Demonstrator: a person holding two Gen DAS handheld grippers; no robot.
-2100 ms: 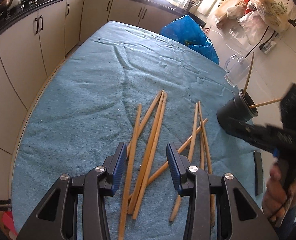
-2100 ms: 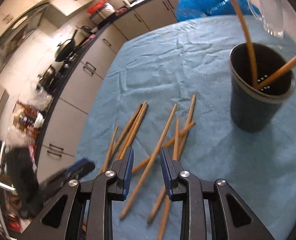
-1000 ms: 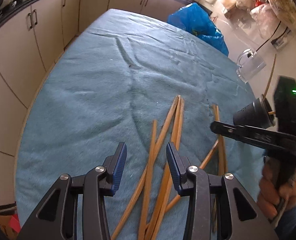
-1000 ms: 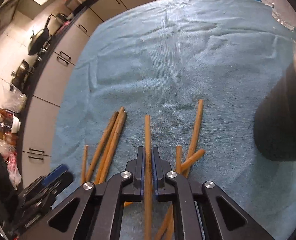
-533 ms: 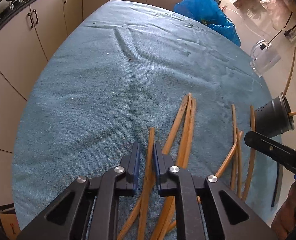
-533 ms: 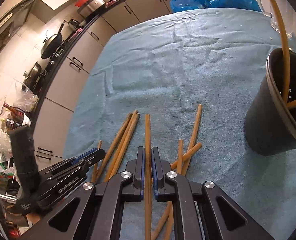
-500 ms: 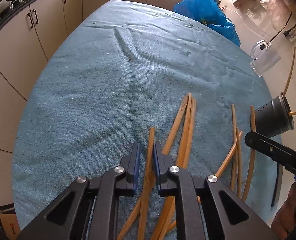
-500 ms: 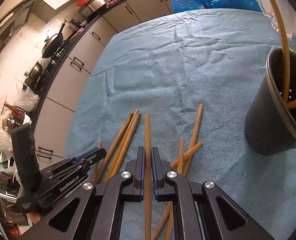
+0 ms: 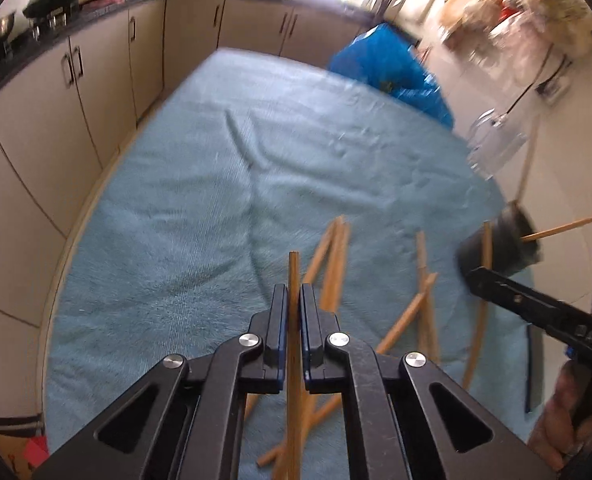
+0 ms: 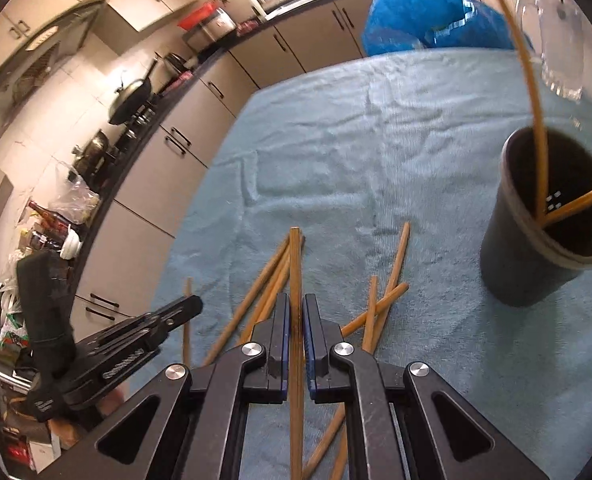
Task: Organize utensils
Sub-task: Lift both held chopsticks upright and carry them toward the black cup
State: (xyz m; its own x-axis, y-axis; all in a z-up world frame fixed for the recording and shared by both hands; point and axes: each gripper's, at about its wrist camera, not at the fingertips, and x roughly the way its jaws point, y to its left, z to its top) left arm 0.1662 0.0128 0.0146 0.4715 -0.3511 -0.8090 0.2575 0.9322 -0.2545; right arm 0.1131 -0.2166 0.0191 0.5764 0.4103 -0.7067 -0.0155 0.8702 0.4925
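Loose wooden chopsticks (image 10: pixel 392 268) scattered on blue towel, two more leaning inside dark cup (image 10: pixel 512 264)

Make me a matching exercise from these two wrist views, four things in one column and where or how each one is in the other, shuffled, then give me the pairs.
Things:
1. left gripper
2. dark cup
3. blue bag
4. clear glass mug

States or places:
A. beyond the far edge of the table
B. holds two chopsticks, standing on the blue towel
C. at the table's right edge, past the dark cup
D. shut on a chopstick

Pairs: 1-D, 2-B, 3-A, 4-C
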